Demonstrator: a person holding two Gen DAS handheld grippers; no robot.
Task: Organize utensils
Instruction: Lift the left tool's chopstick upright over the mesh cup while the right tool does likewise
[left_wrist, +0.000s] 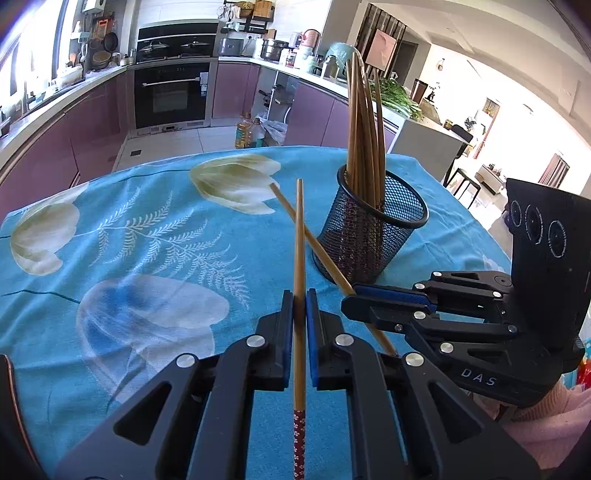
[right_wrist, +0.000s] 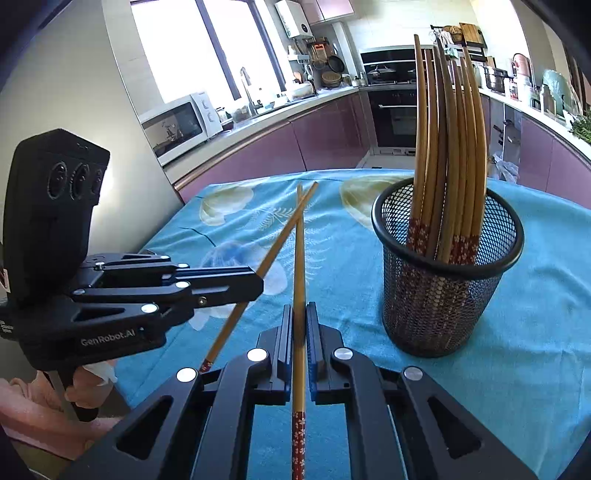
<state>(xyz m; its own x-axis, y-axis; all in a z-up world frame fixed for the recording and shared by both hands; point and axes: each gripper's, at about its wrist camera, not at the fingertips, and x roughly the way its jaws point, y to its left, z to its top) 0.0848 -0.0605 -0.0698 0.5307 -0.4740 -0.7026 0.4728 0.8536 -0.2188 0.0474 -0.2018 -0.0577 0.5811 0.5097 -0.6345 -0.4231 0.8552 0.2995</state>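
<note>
In the left wrist view my left gripper (left_wrist: 299, 297) is shut on a bamboo chopstick (left_wrist: 299, 240) with a red patterned end, which points away over the table. The right gripper (left_wrist: 350, 298) comes in from the right, shut on a second chopstick (left_wrist: 295, 214) that crosses the first. In the right wrist view my right gripper (right_wrist: 299, 310) clamps its chopstick (right_wrist: 299, 251), and the left gripper (right_wrist: 258, 284) at the left holds the slanted one (right_wrist: 284, 232). A black mesh holder (left_wrist: 373, 236) (right_wrist: 443, 295) stands upright to the right, with several chopsticks (left_wrist: 364, 129) (right_wrist: 447, 147) in it.
The table wears a blue cloth with flower prints (left_wrist: 147, 240) (right_wrist: 498, 369); its far edge lies just past the holder. Purple kitchen cabinets (left_wrist: 92, 125), an oven (left_wrist: 170, 96) and a microwave (right_wrist: 177, 125) stand beyond. Oil bottles (left_wrist: 249, 133) sit on the floor. A pink sleeve (left_wrist: 546, 424) shows behind the right gripper.
</note>
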